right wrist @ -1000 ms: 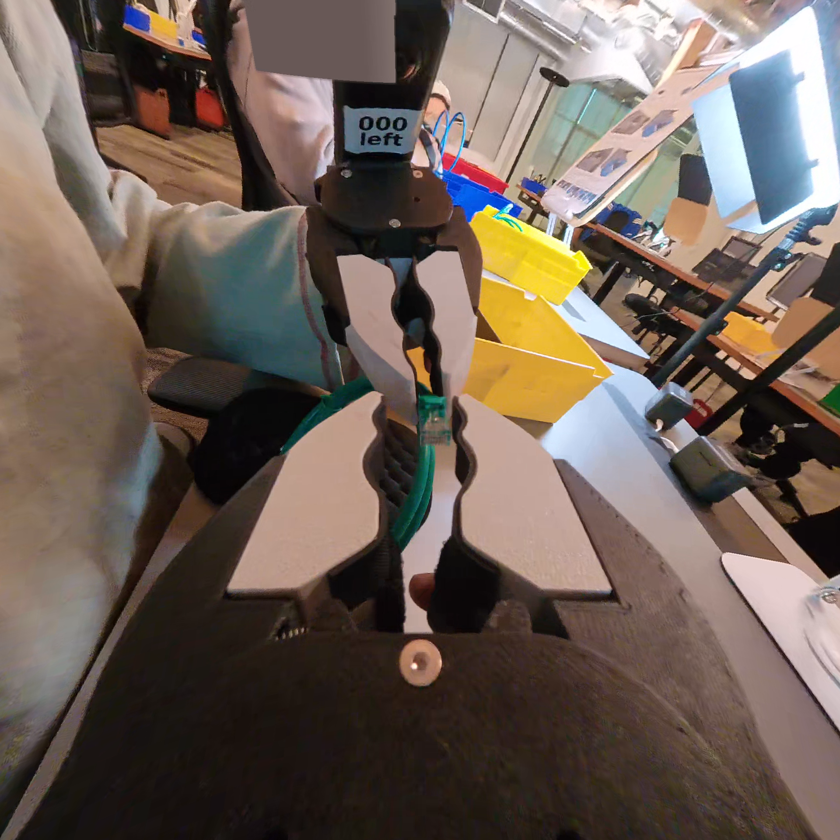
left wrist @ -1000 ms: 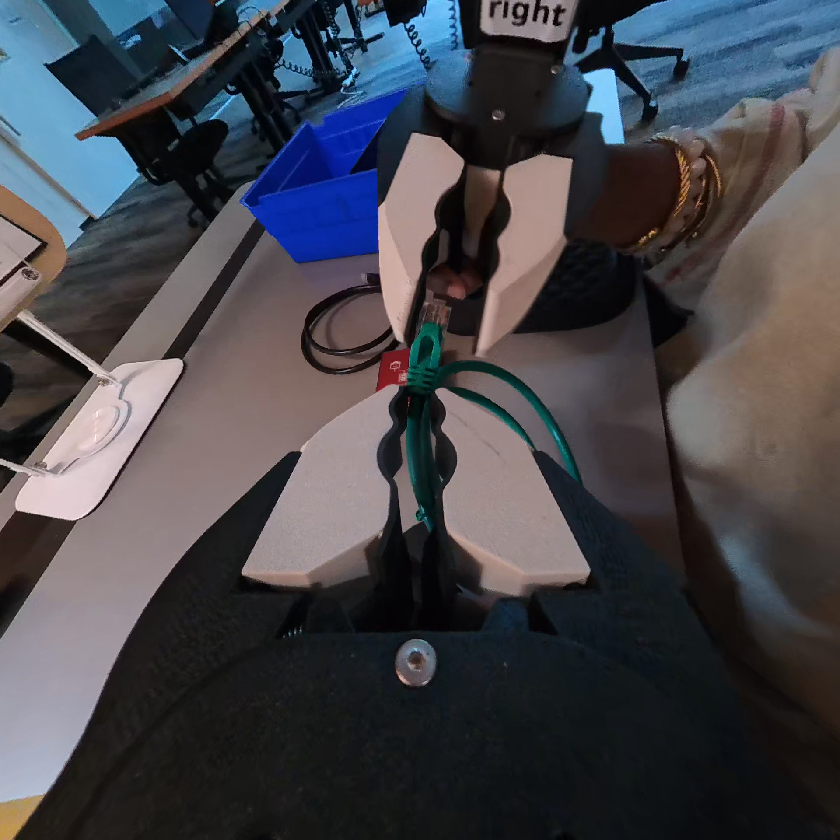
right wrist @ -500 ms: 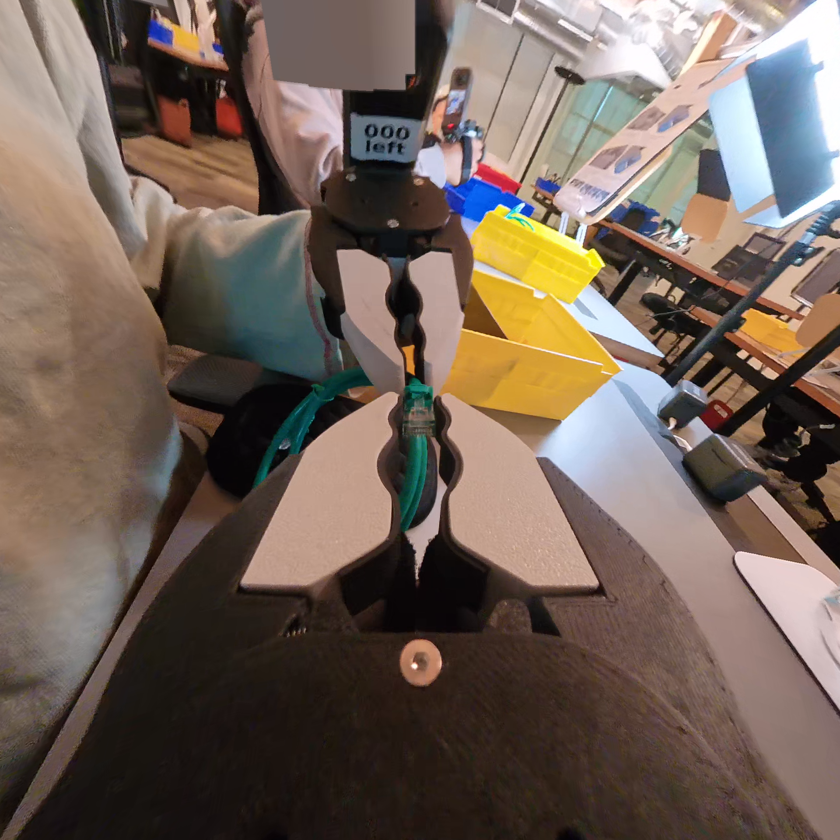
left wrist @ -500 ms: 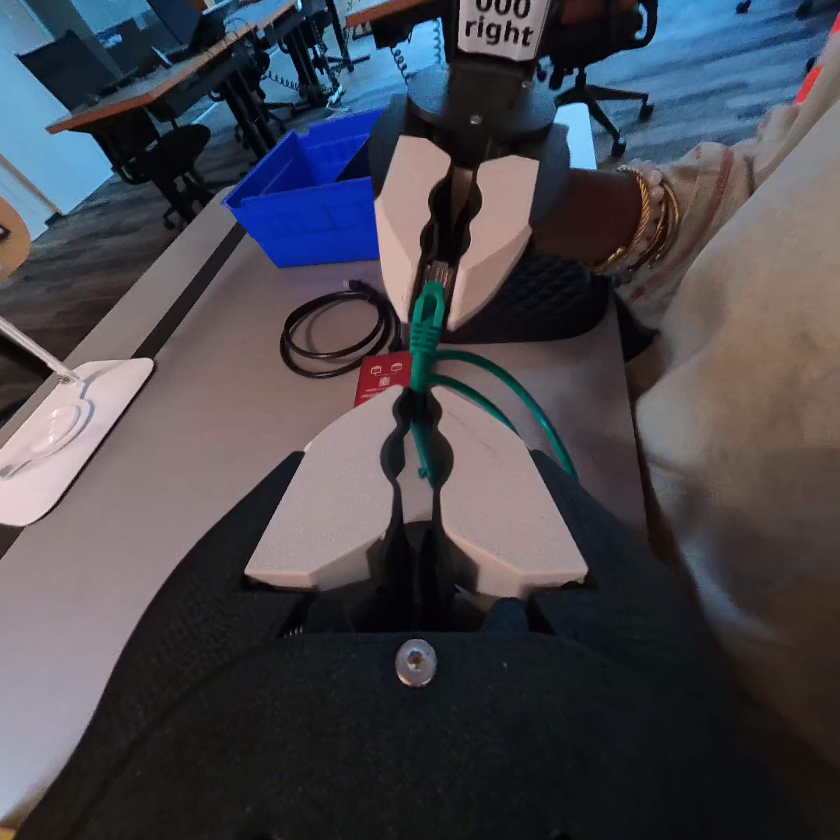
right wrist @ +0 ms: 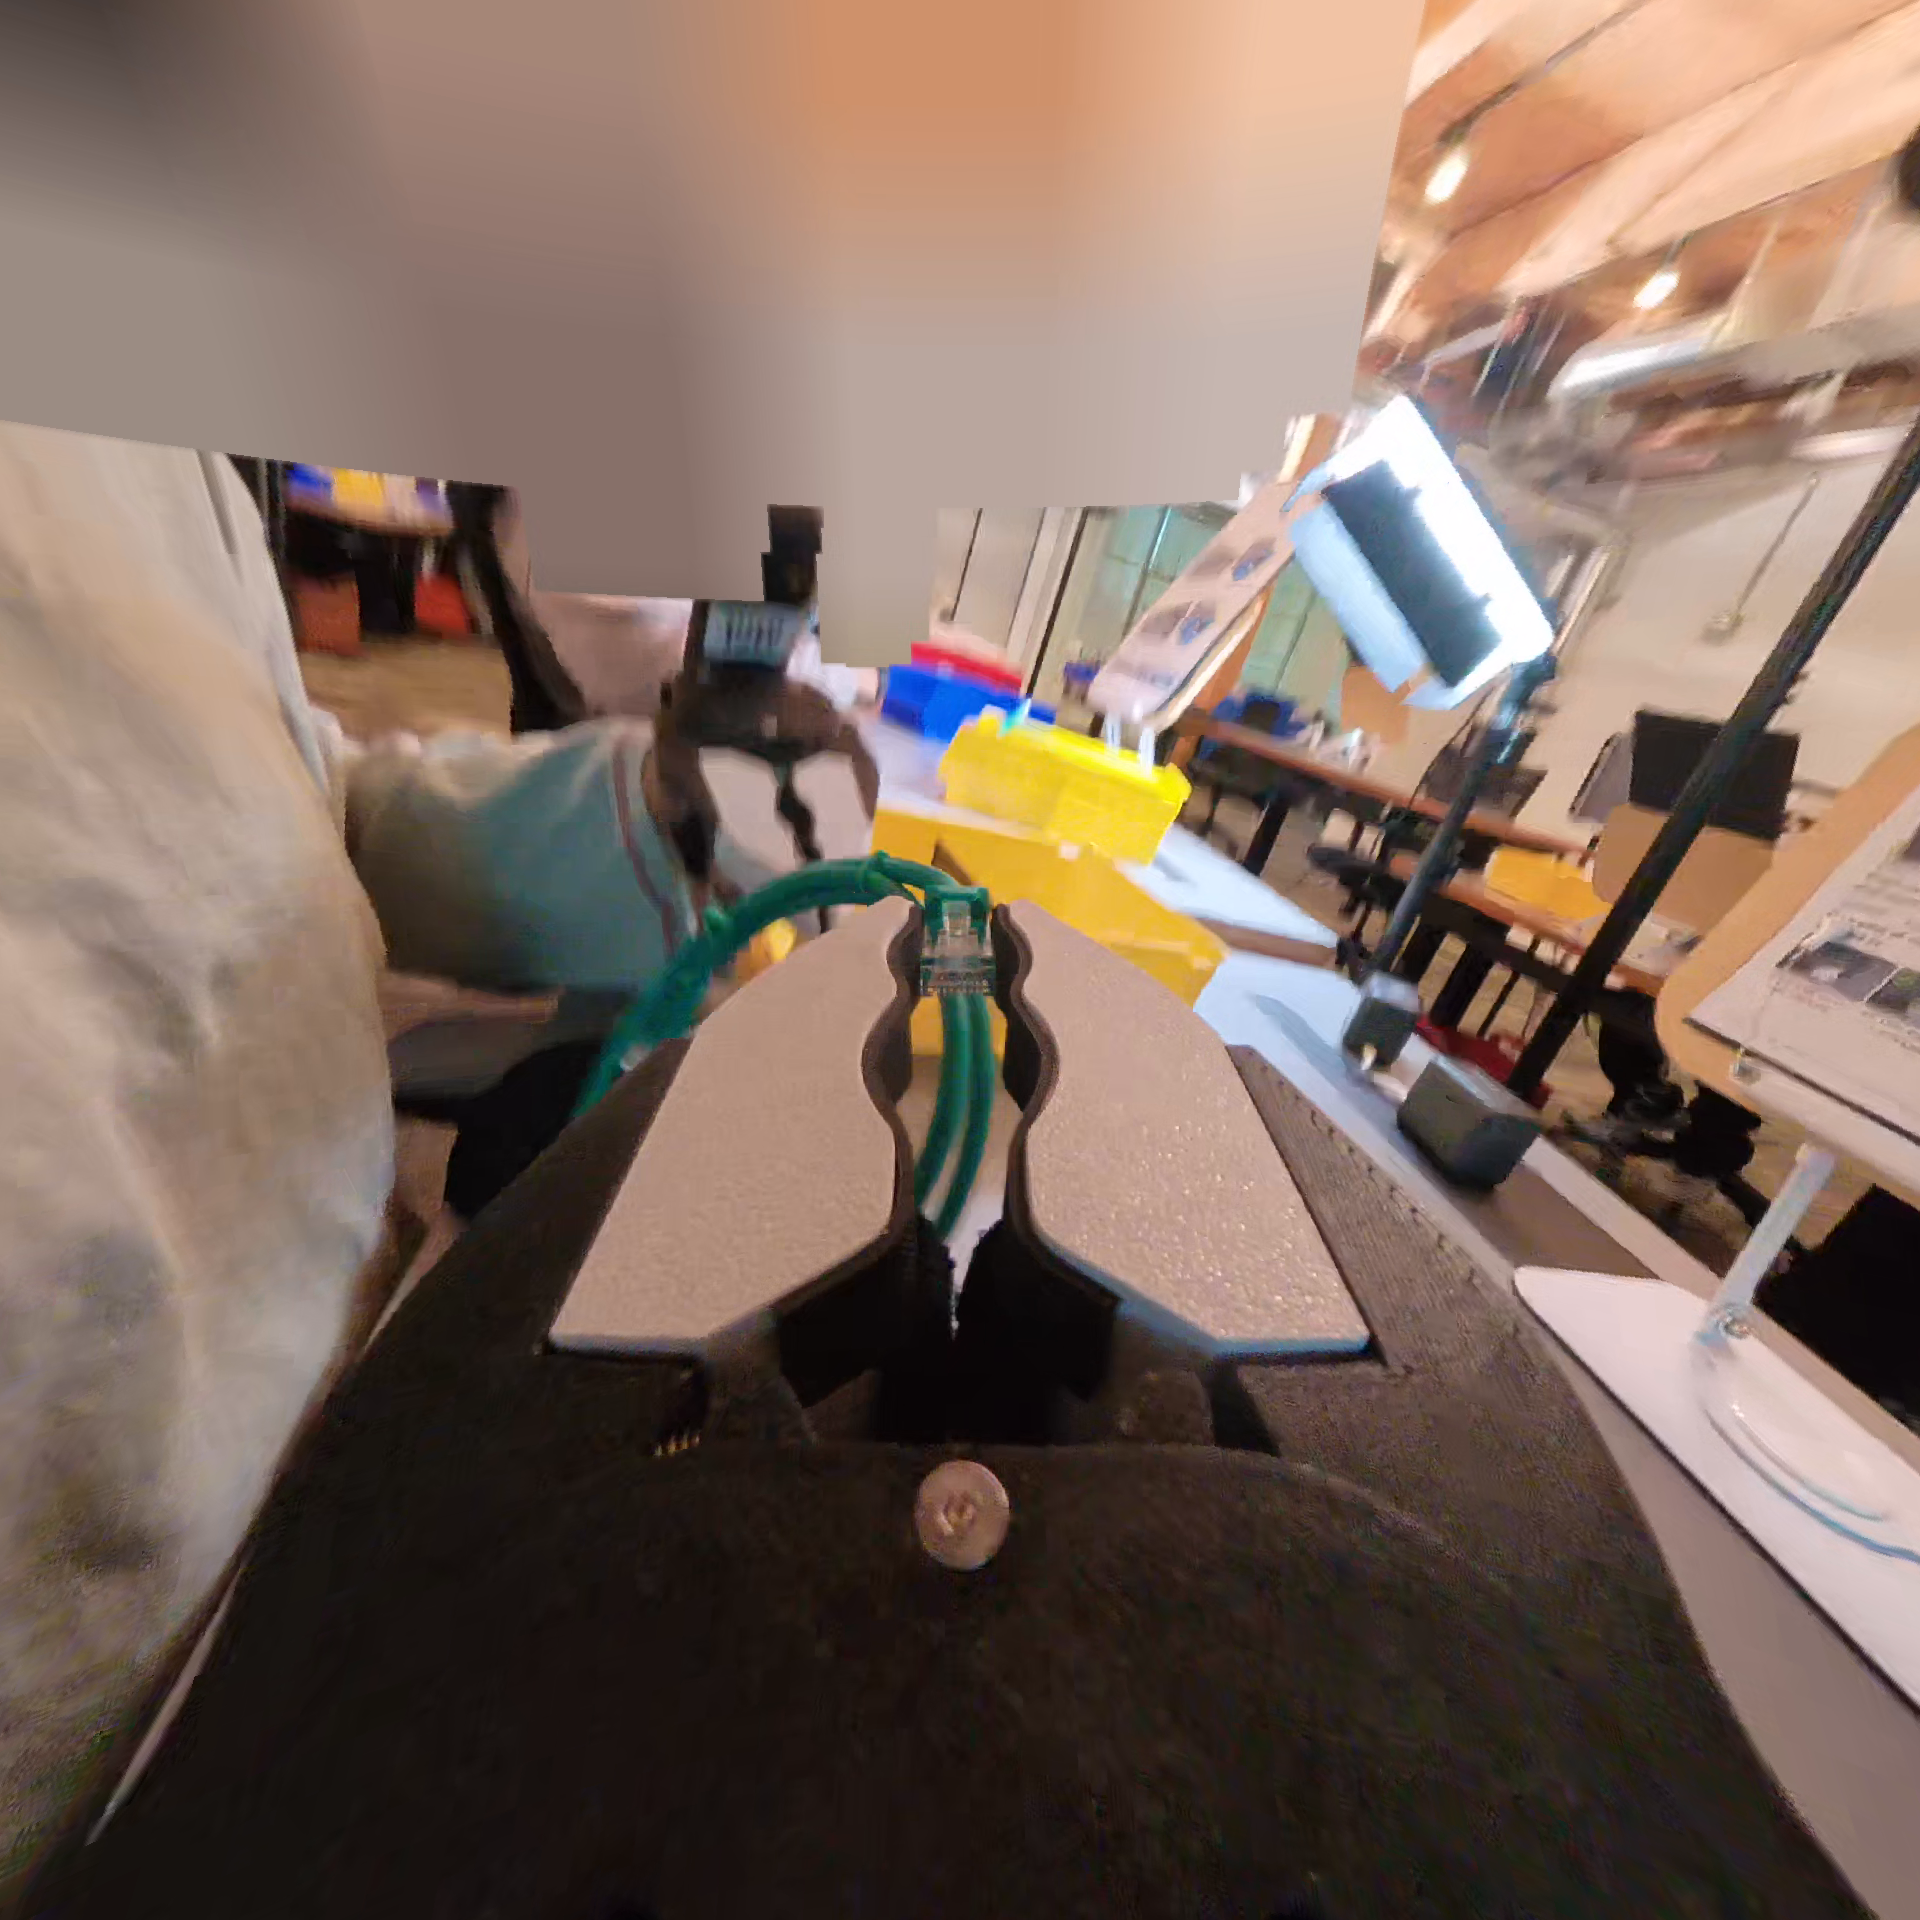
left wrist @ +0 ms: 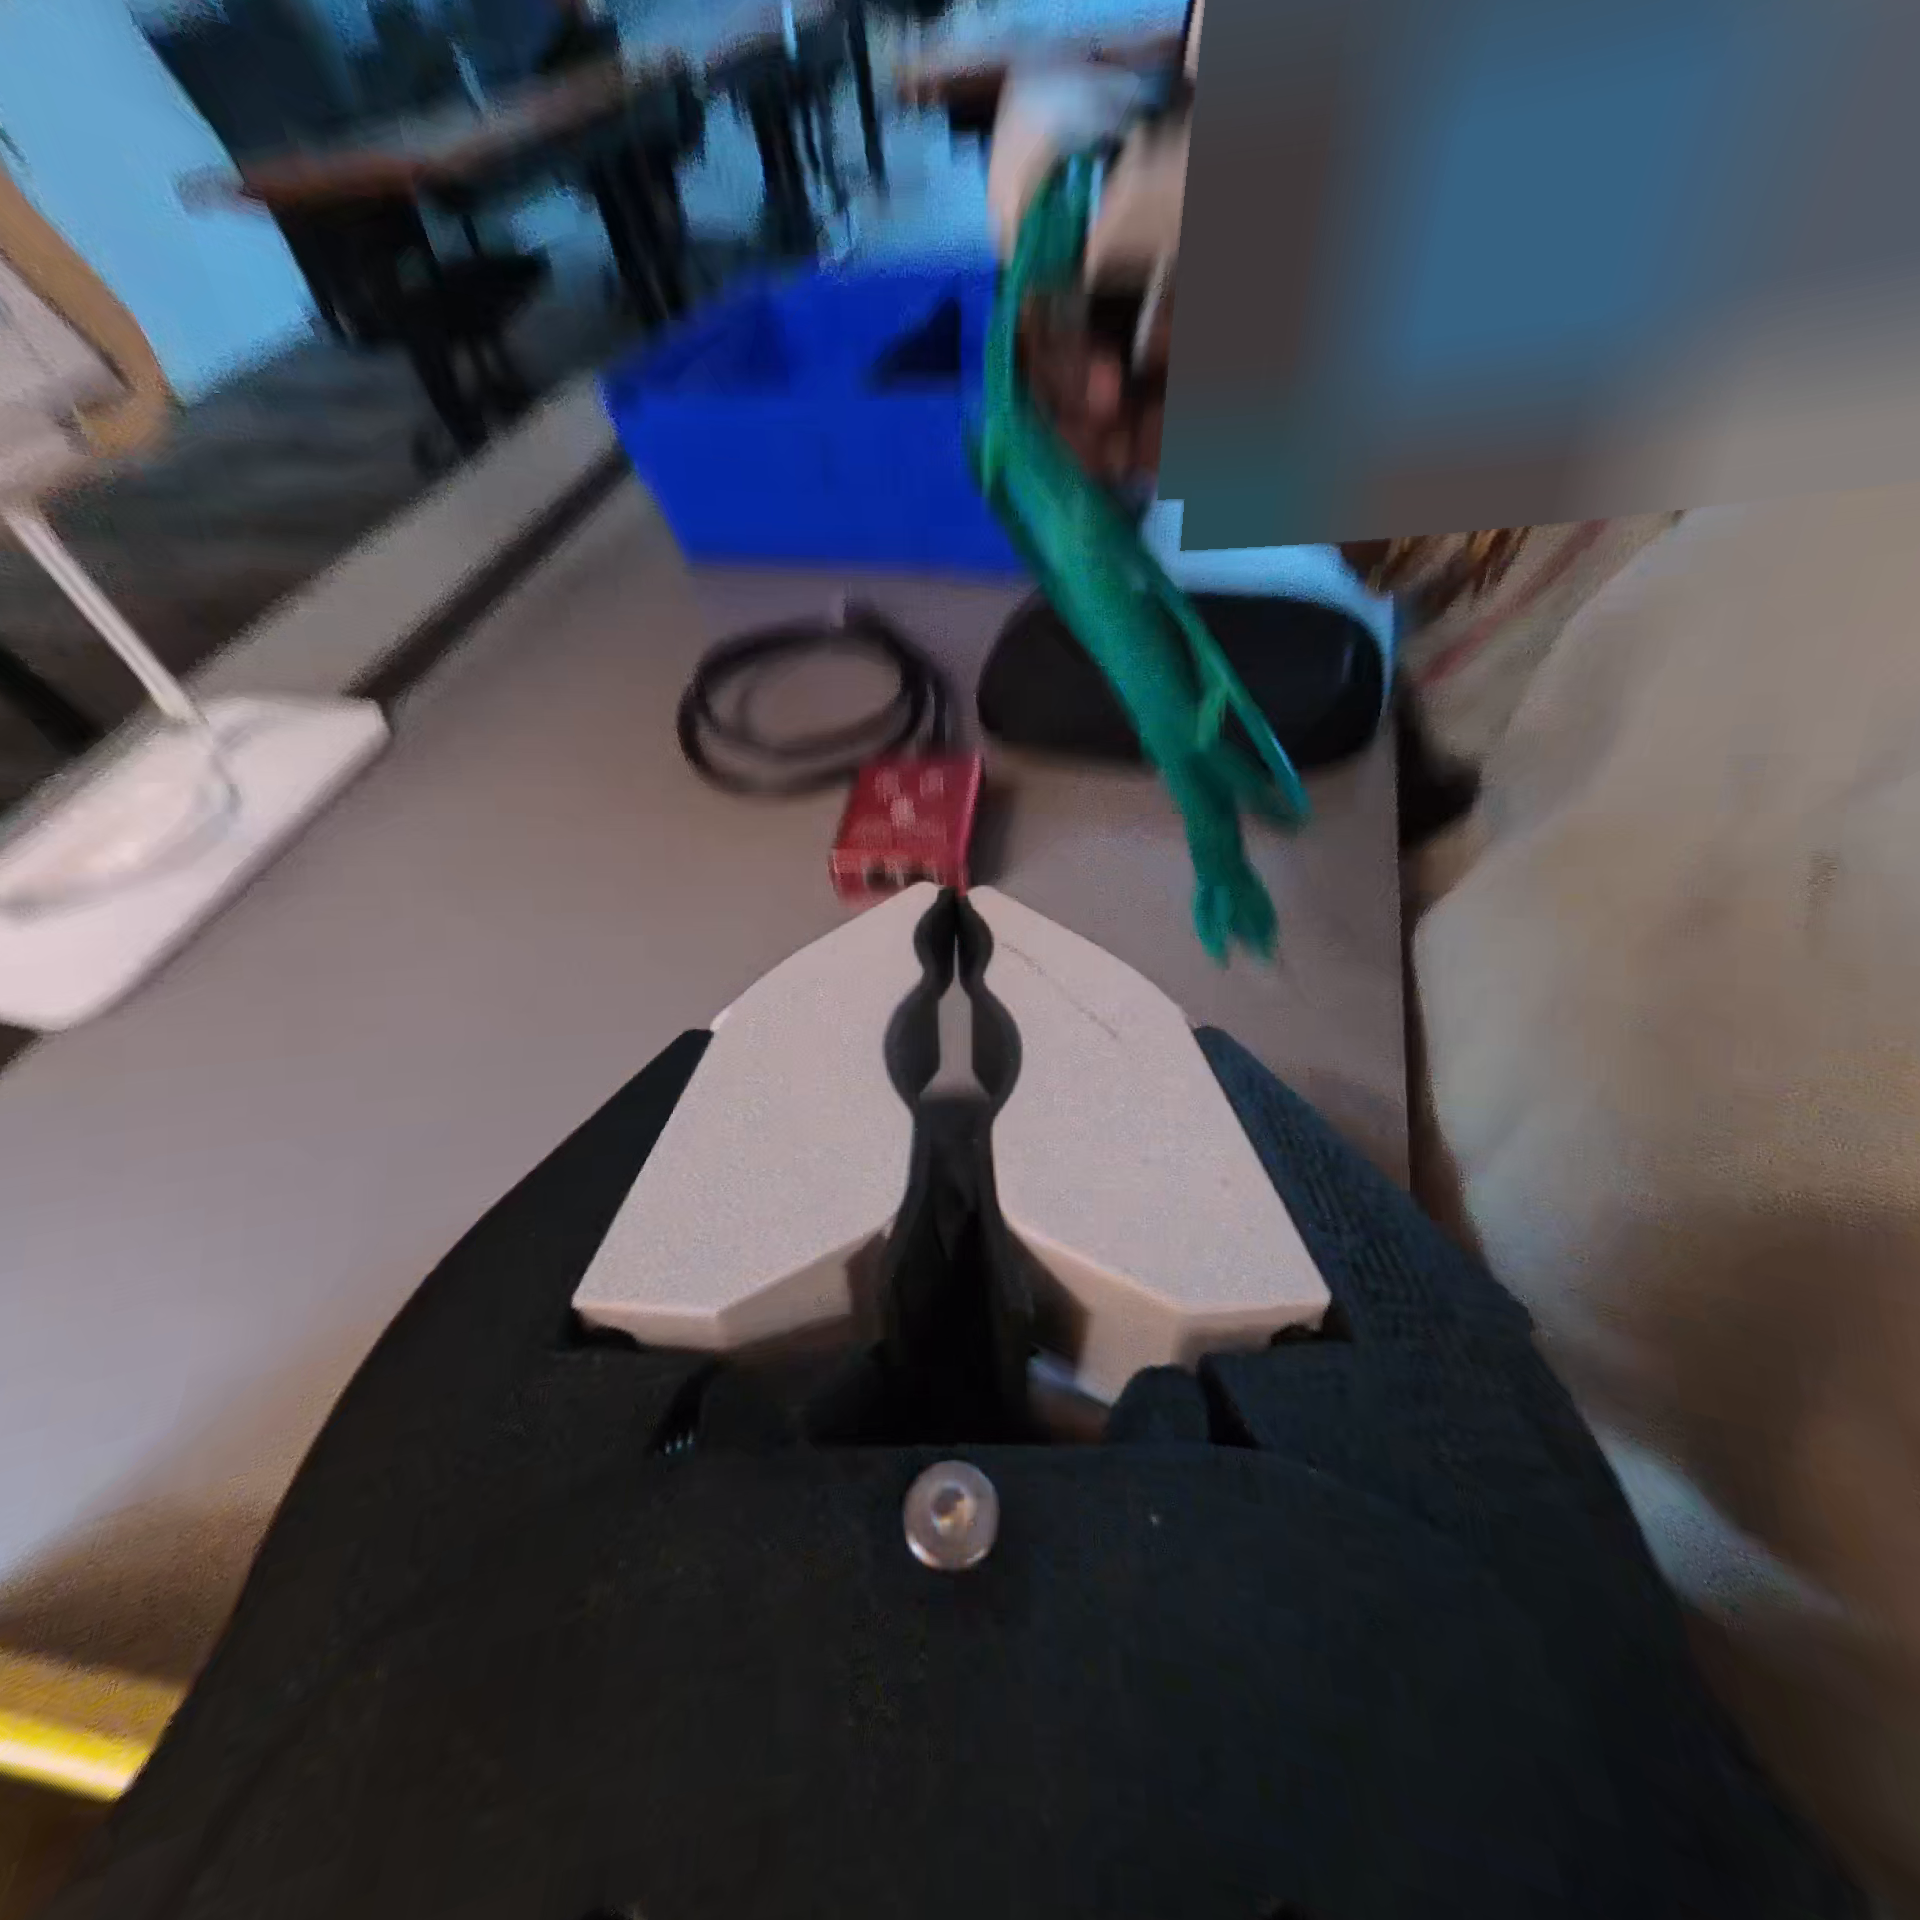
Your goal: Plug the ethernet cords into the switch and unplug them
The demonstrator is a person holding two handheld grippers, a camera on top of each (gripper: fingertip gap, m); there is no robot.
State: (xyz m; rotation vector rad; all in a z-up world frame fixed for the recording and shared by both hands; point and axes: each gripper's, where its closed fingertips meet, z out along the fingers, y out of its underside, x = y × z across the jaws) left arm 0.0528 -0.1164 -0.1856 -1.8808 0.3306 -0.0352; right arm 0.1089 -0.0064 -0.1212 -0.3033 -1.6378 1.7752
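Note:
My right gripper point(right wrist: 956, 935) is shut on the clear plug of a green ethernet cord point(right wrist: 954, 951); the bundled cord loops out to the left and hangs below the fingers. In the left wrist view the same green cord point(left wrist: 1122, 623) dangles in the air at the upper right, blurred. My left gripper point(left wrist: 951, 909) is shut with nothing between its pads, just above a small red switch box point(left wrist: 909, 821) lying on the grey table point(left wrist: 468, 935). The left gripper also shows farther off in the right wrist view point(right wrist: 774, 769).
A coiled black cable point(left wrist: 810, 717) lies behind the red box. A blue bin point(left wrist: 821, 426) stands at the back, a black pad point(left wrist: 1174, 675) to its right. A white lamp base point(left wrist: 156, 810) sits at left. Yellow bins point(right wrist: 1060, 821) and a light stand point(right wrist: 1455, 873) show in the right wrist view.
My left gripper let go of the green cord and its pads came together on air. My right gripper closed on the plug and lifted the cord away; the two grippers moved apart.

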